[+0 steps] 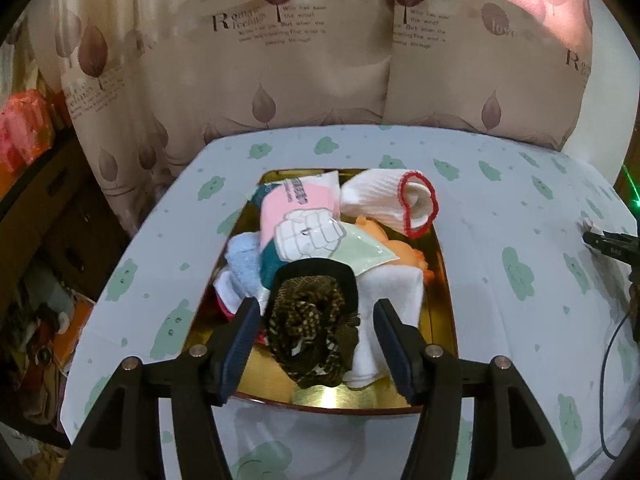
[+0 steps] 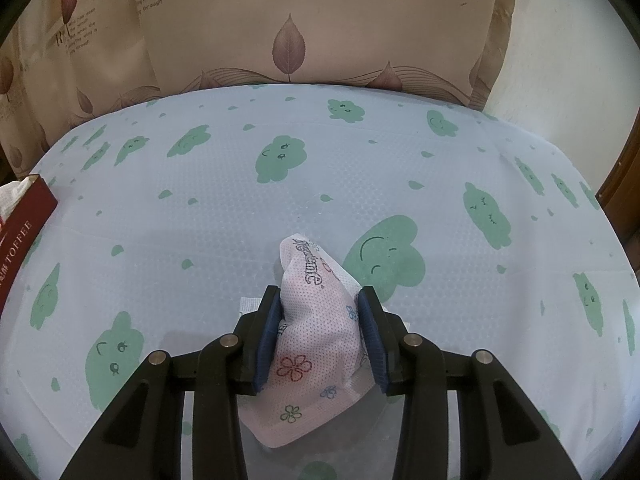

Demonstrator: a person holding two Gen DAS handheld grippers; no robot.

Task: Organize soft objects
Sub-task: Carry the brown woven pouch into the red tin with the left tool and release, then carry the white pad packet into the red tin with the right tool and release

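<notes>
A gold tin tray (image 1: pixel 445 280) on the table holds a heap of soft things: a white knitted cap with red trim (image 1: pixel 380 200), a pink packet with a fist print (image 1: pixel 296 216), a blue towel (image 1: pixel 244 264) and a white cloth (image 1: pixel 394 292). A brown spotted fabric bundle (image 1: pixel 312 320) lies at the tray's near end. My left gripper (image 1: pixel 316 312) is open around the bundle, and its pads stand clear of it. In the right wrist view my right gripper (image 2: pixel 319 296) is shut on a pink-white packet printed with flowers (image 2: pixel 316 344), just above the table cover.
A pale blue table cover with green clouds (image 2: pixel 280 200) spreads under everything. A leaf-print curtain (image 1: pixel 320 80) hangs behind the table. A dark red tin side lettered TOFFEE (image 2: pixel 24 220) shows at the left edge. Boxes and clutter (image 1: pixel 36 240) fill the floor at the left.
</notes>
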